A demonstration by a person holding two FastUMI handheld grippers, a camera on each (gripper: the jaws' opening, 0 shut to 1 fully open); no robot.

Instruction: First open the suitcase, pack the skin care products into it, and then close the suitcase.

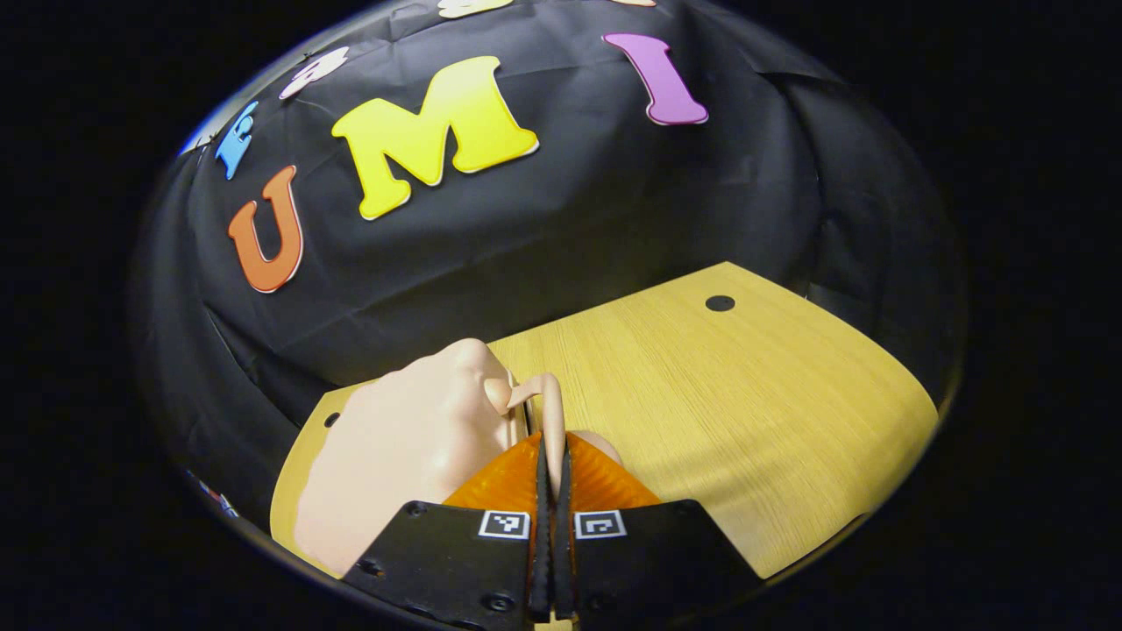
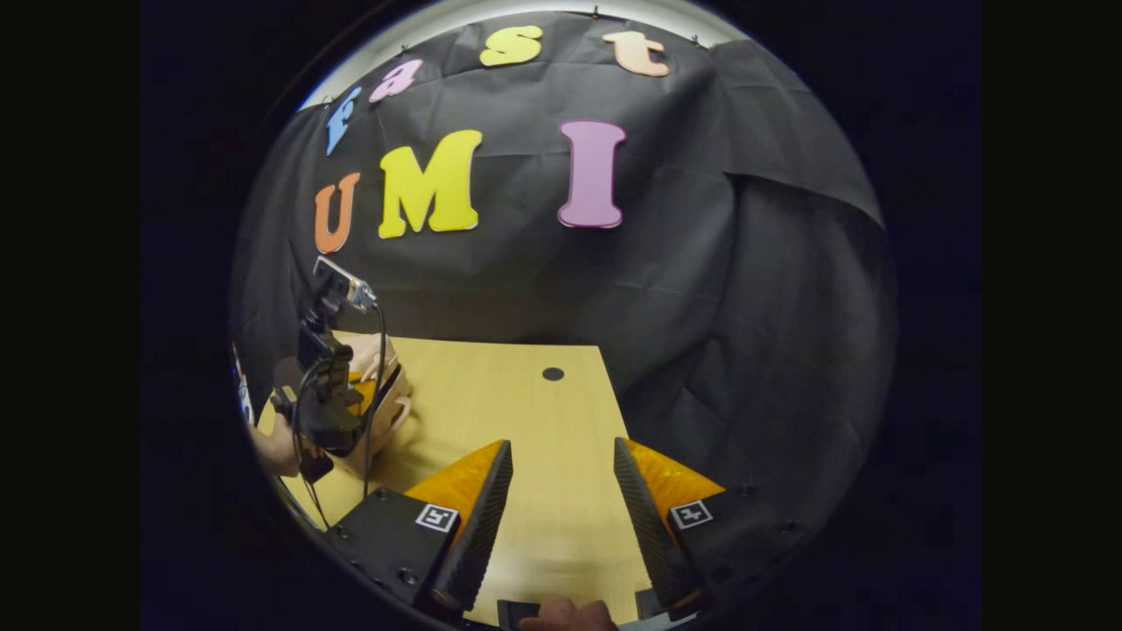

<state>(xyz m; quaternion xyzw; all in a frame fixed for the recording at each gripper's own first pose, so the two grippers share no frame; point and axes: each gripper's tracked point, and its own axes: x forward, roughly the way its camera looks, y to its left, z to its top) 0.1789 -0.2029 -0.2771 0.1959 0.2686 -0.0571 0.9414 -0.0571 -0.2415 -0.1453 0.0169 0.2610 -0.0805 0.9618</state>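
A small pale-pink suitcase (image 1: 412,447) lies closed on the bench (image 1: 745,394) near its left edge, its smooth rounded shell facing up. A slim handle (image 1: 548,412) of the same pink stands up from its right side, pinched between the left tool's (image 1: 551,460) fingers.

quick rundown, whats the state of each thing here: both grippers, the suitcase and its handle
left gripper: shut on the suitcase handle, both fingers pinching it
suitcase handle: thin pink loop, clamped between the fingers
suitcase: small, pink, on the wooden table; open or closed cannot be told
right gripper: open, fingers wide apart, holding nothing, above bare table
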